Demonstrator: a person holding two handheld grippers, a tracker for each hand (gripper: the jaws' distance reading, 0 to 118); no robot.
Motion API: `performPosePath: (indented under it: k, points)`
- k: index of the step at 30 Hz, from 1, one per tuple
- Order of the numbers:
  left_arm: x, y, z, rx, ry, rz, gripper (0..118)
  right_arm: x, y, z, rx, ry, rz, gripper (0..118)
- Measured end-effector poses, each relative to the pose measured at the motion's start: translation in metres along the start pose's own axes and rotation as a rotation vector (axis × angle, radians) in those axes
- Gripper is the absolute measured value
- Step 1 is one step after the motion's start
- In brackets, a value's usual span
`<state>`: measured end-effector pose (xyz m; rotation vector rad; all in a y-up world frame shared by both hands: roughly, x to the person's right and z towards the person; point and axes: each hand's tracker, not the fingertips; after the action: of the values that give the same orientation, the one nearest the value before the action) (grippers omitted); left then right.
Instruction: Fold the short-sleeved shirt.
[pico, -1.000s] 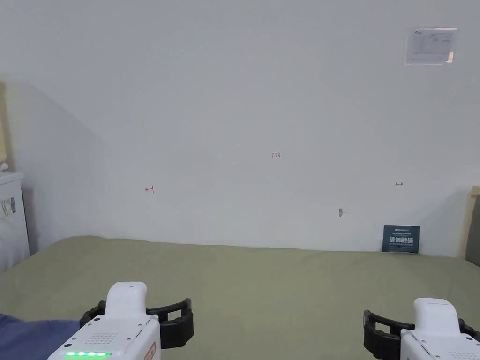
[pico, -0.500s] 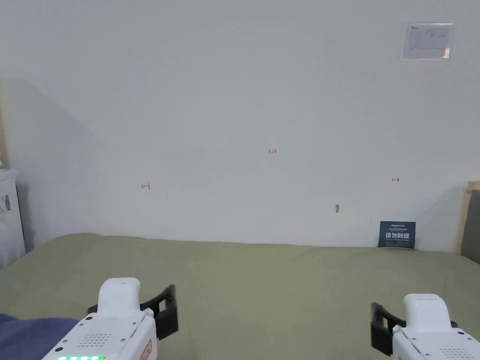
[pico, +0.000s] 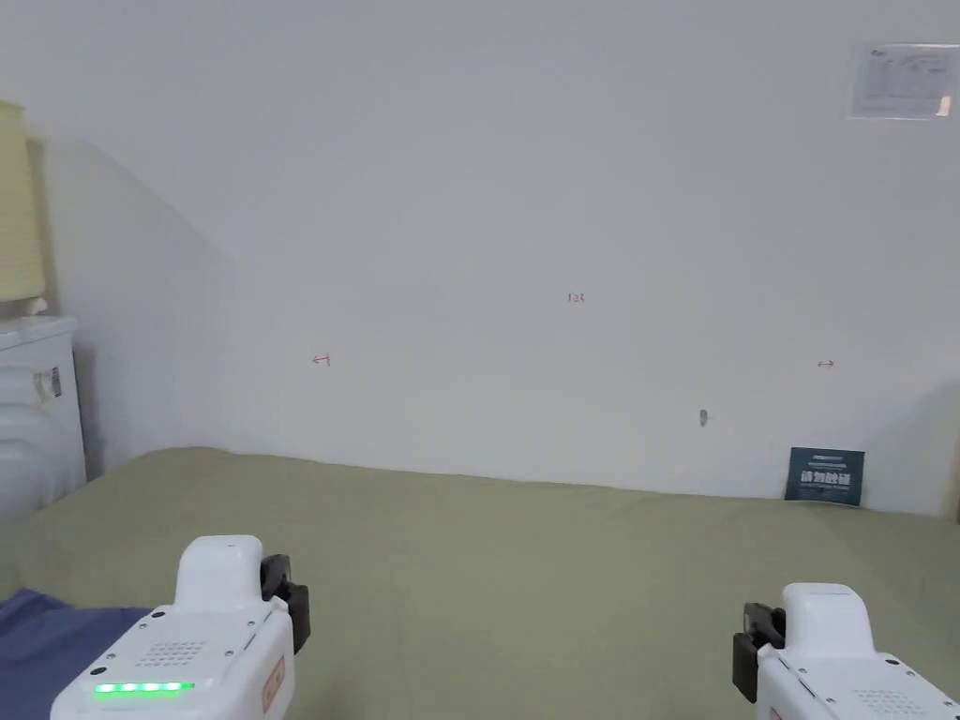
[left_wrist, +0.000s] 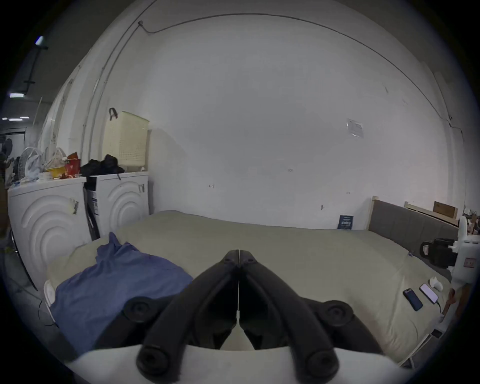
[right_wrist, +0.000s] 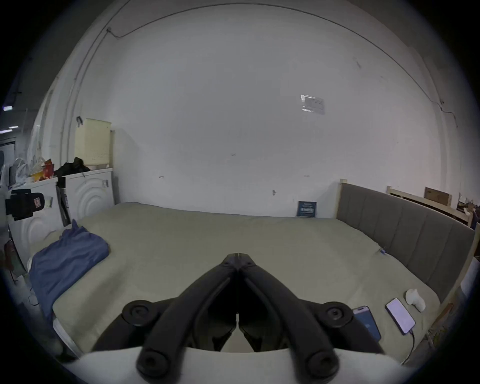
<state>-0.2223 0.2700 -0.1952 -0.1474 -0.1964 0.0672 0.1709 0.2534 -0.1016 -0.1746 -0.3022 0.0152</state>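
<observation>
Standing at the near edge of a wide bed, you are facing a plain white wall. The bed is wearing a smooth olive-green sheet that is stretching from left to right across the room.

You are holding the left gripper low over the near left of the sheet, its jaws pressed together at the tips with nothing between them. You are holding the right gripper low over the near right, its jaws likewise meeting tip to tip and gripping nothing.

The blue short-sleeved shirt is lying crumpled at the near left corner of the bed, just to the left of the left gripper and not touching it. It is well apart from the right gripper.

Beyond the left side of the bed, two white washing machines are standing side by side, with a cream laundry basket sitting on the farther one against the wall. A grey padded headboard is running along the right side. A small dark sign is leaning against the wall at the far right of the bed. Two phones are lying flat on the sheet at the near right corner, beside a small white object. A sheet of paper is hanging high on the wall to the right.
</observation>
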Motion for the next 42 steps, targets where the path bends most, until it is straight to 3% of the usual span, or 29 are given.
performPosePath:
  k: [6,16,23,29,33,38,42]
  points:
    - [-0.06,0.012,0.037,0.008,0.168,-0.012,1,-0.069,0.02,-0.021,0.04,0.163,0.01,0]
    - [-0.158,0.006,0.112,-0.019,0.441,0.019,1,-0.225,0.027,-0.037,0.054,0.488,0.049,0]
    - [-0.186,-0.004,0.113,-0.057,0.454,0.024,1,-0.27,0.013,-0.038,0.036,0.565,0.057,0]
    - [-0.203,0.002,0.042,-0.168,0.357,0.034,1,-0.285,0.012,-0.064,0.04,0.547,0.105,0]
    - [-0.236,0.015,-0.052,-0.402,0.189,0.096,1,-0.304,0.016,-0.097,0.068,0.508,0.121,0]
    - [-0.26,0.026,-0.185,-0.73,0.142,-0.03,1,-0.329,0.01,-0.141,0.055,0.518,0.059,0]
    - [-0.278,-0.004,-0.281,-0.997,0.034,0.115,1,-0.339,-0.01,-0.167,0.011,0.556,0.052,0]
